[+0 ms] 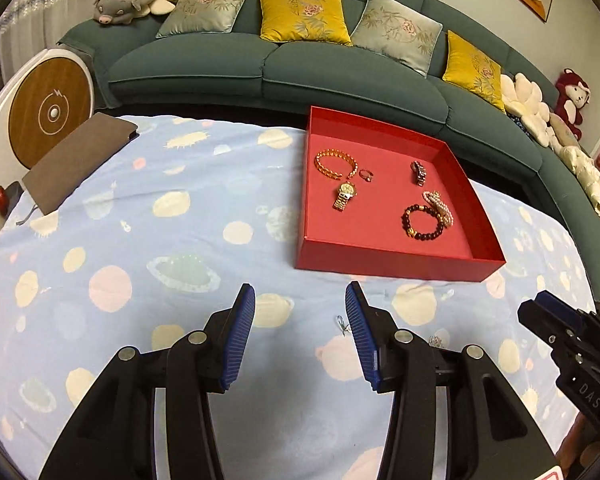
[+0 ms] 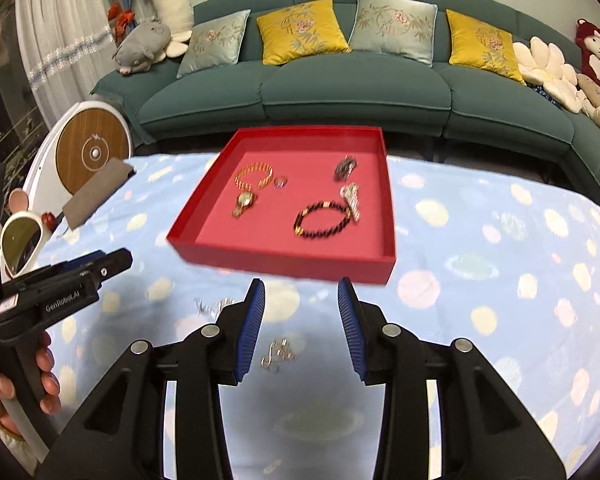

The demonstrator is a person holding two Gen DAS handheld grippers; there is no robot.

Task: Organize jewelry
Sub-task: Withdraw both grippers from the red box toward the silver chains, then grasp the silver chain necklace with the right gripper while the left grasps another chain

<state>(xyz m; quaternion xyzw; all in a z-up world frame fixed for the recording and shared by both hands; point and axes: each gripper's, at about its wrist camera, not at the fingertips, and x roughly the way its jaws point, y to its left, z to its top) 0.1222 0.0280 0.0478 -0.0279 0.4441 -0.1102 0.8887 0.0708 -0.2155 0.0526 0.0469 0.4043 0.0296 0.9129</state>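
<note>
two small silver pieces (image 2: 278,354) are seen left on the blue spotted cloth (image 2: 500,280), near its front edge, short of the red tray (image 2: 284,256) where bracelets and a watch (image 1: 344,195) are laid. the left gripper (image 1: 300,340) and right gripper (image 2: 301,328) are held open and empty. the thin pieces could be snagged in the cloth or missed by wide pads.

"GenRobot.AI" on left gripper (image 2: 114,266), seemingly "DAS" on right gripper (image 1: 540,312)
</note>
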